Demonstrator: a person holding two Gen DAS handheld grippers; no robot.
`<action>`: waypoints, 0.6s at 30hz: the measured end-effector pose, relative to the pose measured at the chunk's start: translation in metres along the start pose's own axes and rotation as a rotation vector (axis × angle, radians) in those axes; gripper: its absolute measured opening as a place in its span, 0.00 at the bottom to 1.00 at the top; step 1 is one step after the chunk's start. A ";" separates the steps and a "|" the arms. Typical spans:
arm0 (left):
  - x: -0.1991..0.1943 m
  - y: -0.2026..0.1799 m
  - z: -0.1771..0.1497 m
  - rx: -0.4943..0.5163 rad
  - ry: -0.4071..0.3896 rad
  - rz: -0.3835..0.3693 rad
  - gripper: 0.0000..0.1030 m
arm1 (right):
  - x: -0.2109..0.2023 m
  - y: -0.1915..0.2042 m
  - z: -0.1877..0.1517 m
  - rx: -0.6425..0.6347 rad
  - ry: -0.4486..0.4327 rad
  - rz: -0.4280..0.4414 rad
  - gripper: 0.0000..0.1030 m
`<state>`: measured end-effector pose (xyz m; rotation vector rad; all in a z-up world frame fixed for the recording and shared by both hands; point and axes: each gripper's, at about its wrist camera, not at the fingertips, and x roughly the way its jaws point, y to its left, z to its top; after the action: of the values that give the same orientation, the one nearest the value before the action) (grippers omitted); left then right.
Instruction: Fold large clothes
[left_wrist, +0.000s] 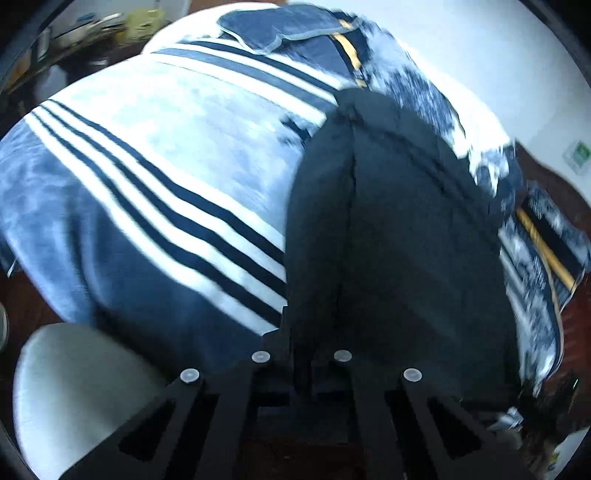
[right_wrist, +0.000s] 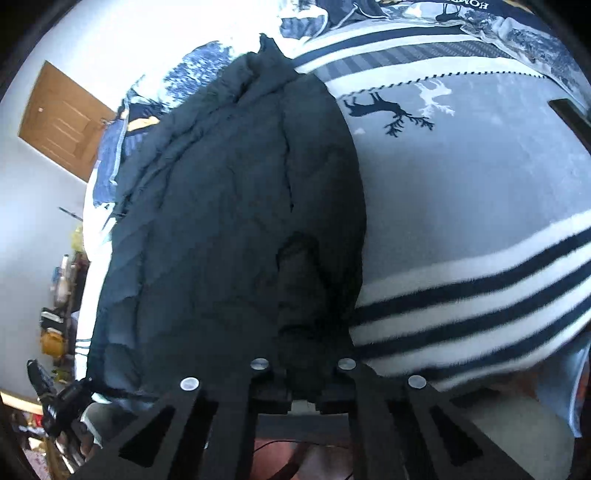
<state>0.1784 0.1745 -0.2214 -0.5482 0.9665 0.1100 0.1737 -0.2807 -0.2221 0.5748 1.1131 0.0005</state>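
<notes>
A large dark padded jacket lies lengthwise on a bed over a blue-and-white striped blanket. In the left wrist view its near edge runs down between the fingers of my left gripper, which is shut on the fabric. The right wrist view shows the same jacket, creased and partly doubled over. A bunched fold of it is pinched in my right gripper, also shut. The fingertips of both grippers are hidden by the cloth.
The blanket carries deer prints and dark stripes. A white rounded seat stands below the bed's edge at lower left. A wooden door and cluttered shelves are on the left. Patterned bedding hangs over the bed's right side.
</notes>
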 end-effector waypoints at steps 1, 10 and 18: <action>-0.005 0.002 -0.001 -0.008 -0.001 0.001 0.06 | -0.005 0.001 -0.005 -0.004 0.002 0.004 0.05; -0.001 0.002 -0.010 0.118 0.008 0.090 0.17 | 0.007 0.013 -0.020 -0.086 0.104 -0.070 0.11; 0.009 -0.017 0.007 0.189 -0.074 0.135 0.65 | -0.013 -0.005 -0.008 0.009 -0.038 -0.035 0.81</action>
<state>0.1943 0.1621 -0.2185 -0.3031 0.9301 0.1569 0.1592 -0.2854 -0.2159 0.5611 1.0866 -0.0452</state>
